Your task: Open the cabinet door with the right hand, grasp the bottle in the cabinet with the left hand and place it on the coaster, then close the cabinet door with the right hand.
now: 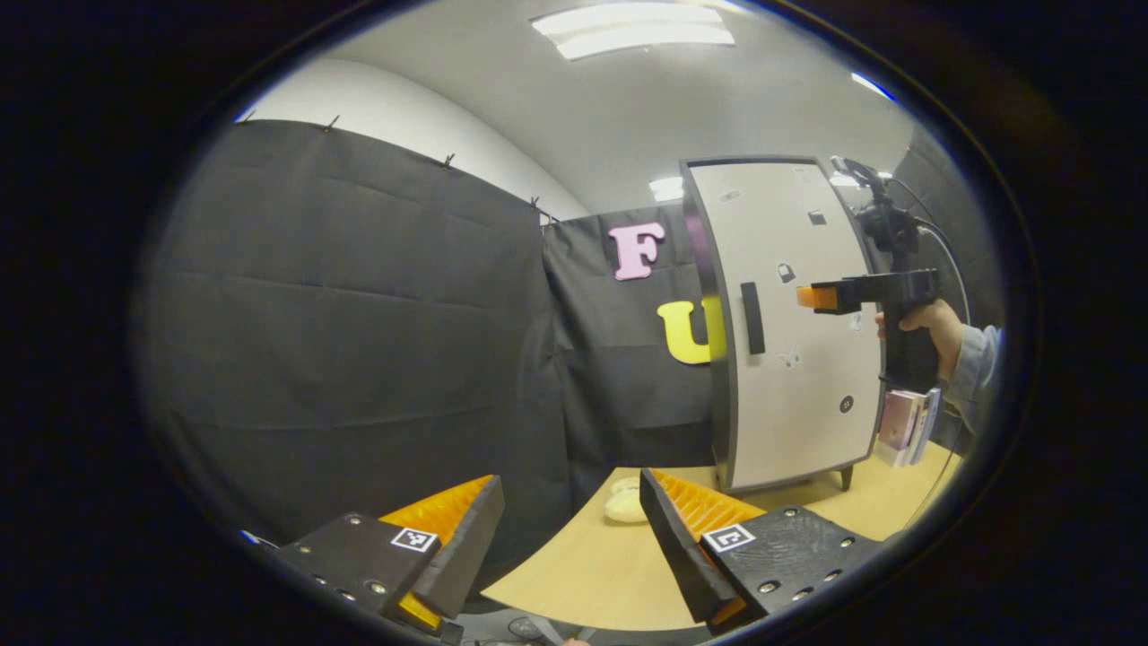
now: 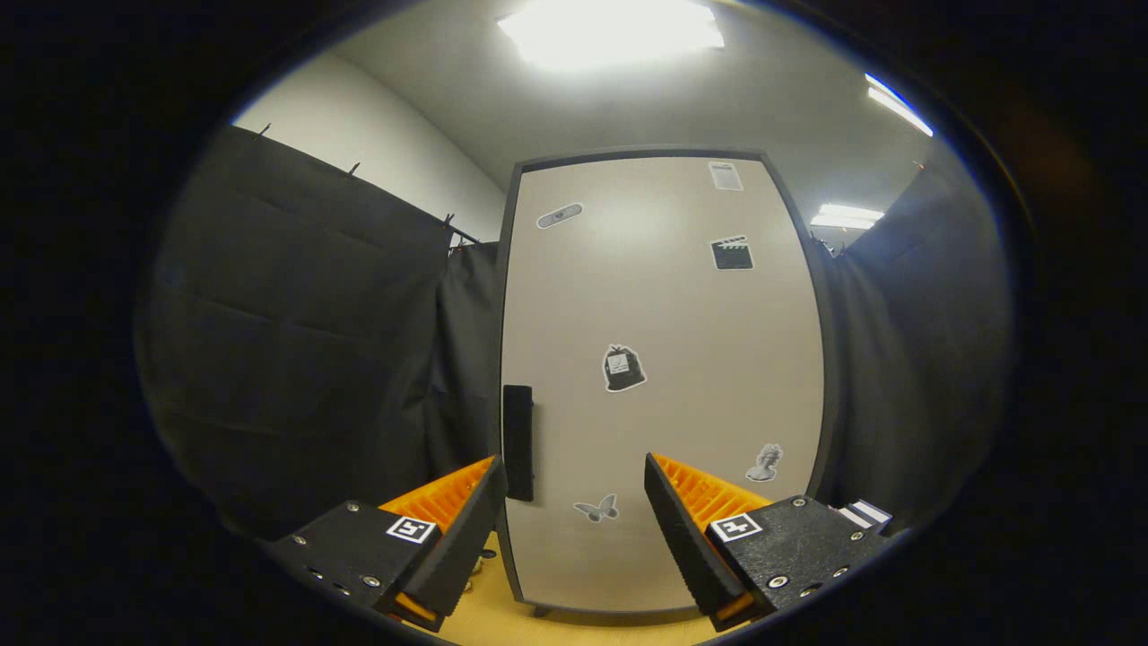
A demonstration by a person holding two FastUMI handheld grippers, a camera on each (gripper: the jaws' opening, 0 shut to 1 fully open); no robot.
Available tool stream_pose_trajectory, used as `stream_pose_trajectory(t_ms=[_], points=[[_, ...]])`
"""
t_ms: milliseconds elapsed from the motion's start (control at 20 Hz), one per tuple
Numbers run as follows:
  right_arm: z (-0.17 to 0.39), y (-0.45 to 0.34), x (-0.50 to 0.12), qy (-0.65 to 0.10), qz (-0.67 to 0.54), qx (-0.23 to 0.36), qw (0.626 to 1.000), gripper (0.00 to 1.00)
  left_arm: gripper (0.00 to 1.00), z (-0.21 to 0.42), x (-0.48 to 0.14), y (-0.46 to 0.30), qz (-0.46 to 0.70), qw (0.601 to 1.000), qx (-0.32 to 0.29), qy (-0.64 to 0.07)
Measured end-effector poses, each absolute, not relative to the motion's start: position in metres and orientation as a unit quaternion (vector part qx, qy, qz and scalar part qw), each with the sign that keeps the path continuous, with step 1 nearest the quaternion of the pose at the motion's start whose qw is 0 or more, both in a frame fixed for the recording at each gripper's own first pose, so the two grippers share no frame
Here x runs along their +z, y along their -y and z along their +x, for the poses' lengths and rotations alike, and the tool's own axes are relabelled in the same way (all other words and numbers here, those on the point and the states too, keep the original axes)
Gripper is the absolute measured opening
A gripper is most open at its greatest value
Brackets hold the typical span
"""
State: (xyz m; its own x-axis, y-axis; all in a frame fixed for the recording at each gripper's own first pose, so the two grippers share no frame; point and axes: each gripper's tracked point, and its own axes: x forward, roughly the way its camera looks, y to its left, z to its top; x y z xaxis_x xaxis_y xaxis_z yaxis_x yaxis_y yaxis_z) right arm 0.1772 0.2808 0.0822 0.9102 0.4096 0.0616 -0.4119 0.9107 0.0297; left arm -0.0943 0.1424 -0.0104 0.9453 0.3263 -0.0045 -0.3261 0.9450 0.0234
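Observation:
The tall pale cabinet (image 1: 798, 359) stands on the table at the right, its door (image 2: 664, 377) shut and hiding the inside. A dark vertical handle (image 2: 517, 441) sits on the door's left edge. My right gripper (image 2: 574, 502) is open, close in front of the door, its left finger just beside the handle. In the left gripper view a hand holds the right gripper (image 1: 818, 297) level at the door, right of the handle (image 1: 752, 318). My left gripper (image 1: 574, 516) is open and holds nothing, low over the table. A pale round coaster (image 1: 625, 504) lies ahead of it, left of the cabinet.
The wooden table (image 1: 592, 574) has a curved near edge. A small stack of booklets (image 1: 908, 423) leans beside the cabinet's right side. Black cloth walls close in on the left and behind. Small stickers dot the door.

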Motion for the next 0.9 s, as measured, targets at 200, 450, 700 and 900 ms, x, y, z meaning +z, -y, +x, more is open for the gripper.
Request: stream_pose_trajectory(t_ms=[200, 450, 700, 900], points=[[0.197, -0.307, 0.078, 0.014, 0.02, 0.216, 0.976, 0.95, 0.91, -0.105, -0.016, -0.158, 0.01, 0.984, 0.18, -0.008], [0.226, -0.339, 0.065, -0.008, 0.009, 0.217, 0.976, 0.92, 0.91, -0.109, -0.021, -0.175, 0.004, 0.98, 0.197, -0.015], [0.251, -0.364, 0.057, -0.027, 0.007, 0.213, 0.977, 0.85, 0.91, -0.113, -0.028, -0.191, 0.002, 0.978, 0.209, -0.02], [0.266, -0.381, 0.05, -0.056, 0.006, 0.212, 0.976, 0.75, 0.89, -0.114, -0.032, -0.201, -0.003, 0.977, 0.213, -0.025]])
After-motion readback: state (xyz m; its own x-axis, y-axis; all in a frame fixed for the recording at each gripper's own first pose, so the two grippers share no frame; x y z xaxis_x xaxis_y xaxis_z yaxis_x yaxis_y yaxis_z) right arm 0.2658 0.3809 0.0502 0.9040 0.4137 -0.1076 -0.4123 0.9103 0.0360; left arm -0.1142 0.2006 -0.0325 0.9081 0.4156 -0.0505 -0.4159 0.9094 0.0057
